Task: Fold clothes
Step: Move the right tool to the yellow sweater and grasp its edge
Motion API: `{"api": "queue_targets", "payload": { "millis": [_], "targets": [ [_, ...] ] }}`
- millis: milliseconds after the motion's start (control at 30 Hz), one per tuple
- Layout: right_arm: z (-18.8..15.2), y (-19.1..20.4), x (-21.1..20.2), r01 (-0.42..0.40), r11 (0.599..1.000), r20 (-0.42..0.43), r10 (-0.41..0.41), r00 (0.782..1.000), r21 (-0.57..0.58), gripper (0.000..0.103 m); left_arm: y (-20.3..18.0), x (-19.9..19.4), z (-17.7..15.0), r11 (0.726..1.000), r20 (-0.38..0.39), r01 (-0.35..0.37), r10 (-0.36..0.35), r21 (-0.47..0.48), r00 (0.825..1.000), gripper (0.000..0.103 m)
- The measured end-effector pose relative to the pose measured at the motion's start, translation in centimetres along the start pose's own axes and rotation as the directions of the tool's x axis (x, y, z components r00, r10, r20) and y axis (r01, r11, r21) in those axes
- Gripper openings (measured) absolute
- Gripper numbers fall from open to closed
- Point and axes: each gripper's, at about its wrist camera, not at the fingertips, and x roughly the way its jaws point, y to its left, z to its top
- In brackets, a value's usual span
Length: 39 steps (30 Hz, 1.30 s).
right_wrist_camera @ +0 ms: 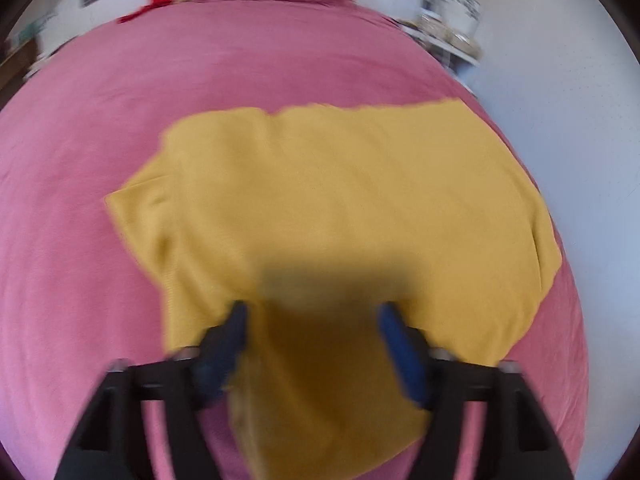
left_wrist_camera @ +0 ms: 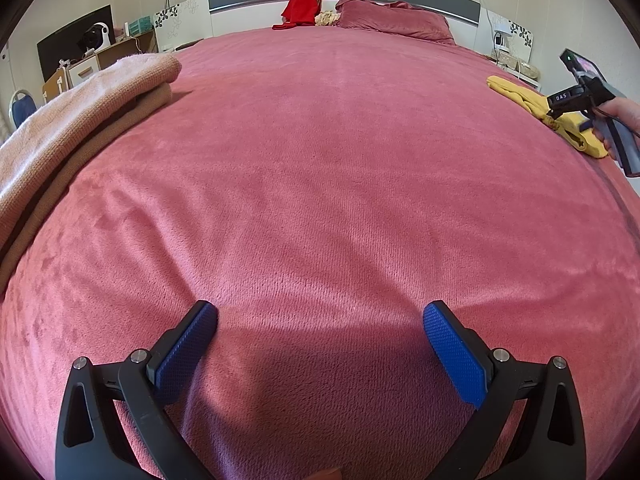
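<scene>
A yellow garment lies spread on the pink bedspread, close to the bed's right edge. My right gripper hovers over its near part, open, with blurred blue pads wide apart and nothing pinched between them. The left wrist view shows the same yellow garment far right, with a person's hand holding the right gripper's body above it. My left gripper stands open over bare bedspread, holding nothing.
A folded stack of pink and tan clothes sits at the bed's left side. A red garment hangs over the headboard beside a pink pillow. Nightstands flank the bed. White floor lies past the right edge.
</scene>
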Motion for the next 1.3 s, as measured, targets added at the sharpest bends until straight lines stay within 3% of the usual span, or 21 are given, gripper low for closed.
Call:
{"api": "queue_targets", "payload": {
  "millis": [33, 100, 200, 267, 367, 433, 500, 600, 633, 733, 767, 833, 867, 933, 967, 1000, 1067, 1167, 1200, 1300],
  "targets": [
    [0.1, -0.6, 0.4, -0.002, 1.000, -0.011, 0.002, 1.000, 0.027, 0.099, 0.0, 0.0, 0.0, 1.000, 0.000, -0.001, 0.001, 0.000, 1.000, 0.103],
    [-0.2, -1.8, 0.7, -0.065, 0.996, -0.006, 0.066, 0.998, 0.068, 0.094, -0.1, 0.0, 0.0, 1.000, 0.000, -0.002, 0.002, 0.001, 1.000, 0.103],
    [-0.9, -2.4, -0.2, -0.156, 0.987, 0.049, 0.154, 0.987, 0.029, 0.060, -0.2, -0.1, -0.1, 1.000, 0.000, -0.004, 0.004, 0.002, 1.000, 0.103],
    [-1.2, -2.3, -0.9, -0.169, 0.986, 0.066, 0.167, 0.984, 0.017, 0.029, -0.3, -0.1, -0.1, 1.000, 0.000, -0.005, 0.005, 0.003, 1.000, 0.103],
    [-1.7, -4.0, -1.9, -0.227, 0.970, 0.091, 0.219, 0.972, 0.092, 0.015, -0.2, -0.1, -0.1, 1.000, 0.000, -0.004, 0.004, 0.003, 1.000, 0.103],
    [-2.2, -6.5, -2.5, -0.326, 0.922, 0.126, 0.306, 0.944, 0.207, 0.013, -0.2, -0.2, -0.1, 1.000, 0.000, -0.004, 0.004, 0.003, 1.000, 0.103],
    [-3.0, -9.1, -3.8, -0.449, 0.829, 0.193, 0.406, 0.893, 0.335, 0.013, -0.2, -0.2, 0.0, 1.000, -0.001, -0.004, 0.004, 0.003, 1.000, 0.103],
    [-4.4, -12.1, -7.0, -0.615, 0.654, 0.320, 0.526, 0.788, 0.441, 0.013, -0.1, -0.2, 0.0, 1.000, -0.001, -0.003, 0.003, 0.003, 1.000, 0.103],
    [-4.8, -12.5, -8.2, -0.654, 0.615, 0.347, 0.555, 0.756, 0.440, 0.013, -0.1, -0.2, 0.0, 1.000, -0.001, -0.003, 0.003, 0.003, 1.000, 0.103],
    [-6.7, -11.8, -13.4, -0.745, 0.550, 0.379, 0.642, 0.667, 0.378, 0.013, -0.1, -0.2, 0.0, 1.000, -0.002, -0.003, 0.003, 0.003, 1.000, 0.103],
    [-7.7, -11.1, -15.3, -0.780, 0.526, 0.376, 0.684, 0.625, 0.340, 0.001, -0.1, -0.3, 0.0, 1.000, -0.002, -0.002, 0.002, 0.003, 1.000, 0.103],
    [-10.0, -8.8, -18.9, -0.858, 0.445, 0.367, 0.776, 0.513, 0.258, 0.000, 0.0, -0.6, 0.1, 1.000, -0.005, 0.000, 0.000, 0.004, 1.000, 0.103],
    [-11.4, -7.1, -21.1, -0.876, 0.440, 0.338, 0.809, 0.482, 0.197, 0.000, 0.2, -0.9, 0.0, 1.000, -0.013, 0.003, -0.003, 0.011, 1.000, 0.103],
    [-14.6, -2.3, -25.2, -0.853, 0.520, 0.224, 0.828, 0.515, 0.037, 0.000, 0.4, -1.6, -0.1, 1.000, -0.028, 0.009, -0.008, 0.026, 1.000, 0.103],
    [-15.9, -0.5, -25.8, -0.828, 0.561, 0.183, 0.814, 0.551, -0.004, 0.000, 0.7, -2.1, -0.3, 0.999, -0.039, 0.009, -0.008, 0.034, 0.999, 0.103],
    [-17.2, 0.9, -25.8, -0.783, 0.622, 0.149, 0.777, 0.611, -0.034, 0.003, 1.1, -2.7, -0.6, 0.999, -0.050, 0.010, -0.008, 0.041, 0.999, 0.103],
    [-18.0, 1.8, -24.3, -0.673, 0.738, 0.121, 0.674, 0.729, -0.060, 0.021, 2.0, -4.3, -1.9, 0.999, -0.055, 0.012, -0.010, 0.033, 0.998, 0.103],
    [-18.3, 2.7, -21.9, -0.461, 0.879, 0.124, 0.475, 0.871, -0.126, 0.022, 3.2, -5.9, -3.3, 1.000, -0.037, 0.002, -0.001, 0.014, 0.999, 0.103],
    [-17.6, 2.5, -20.6, -0.378, 0.915, 0.140, 0.396, 0.907, -0.138, 0.023, 3.6, -6.2, -3.7, 1.000, -0.030, -0.003, 0.003, 0.008, 1.000, 0.103],
    [-13.0, -0.2, -16.6, -0.278, 0.959, 0.134, 0.283, 0.950, -0.058, 0.025, 4.3, -6.3, -4.2, 1.000, -0.024, -0.008, 0.008, -0.018, 1.000, 0.103]
  ]
}}
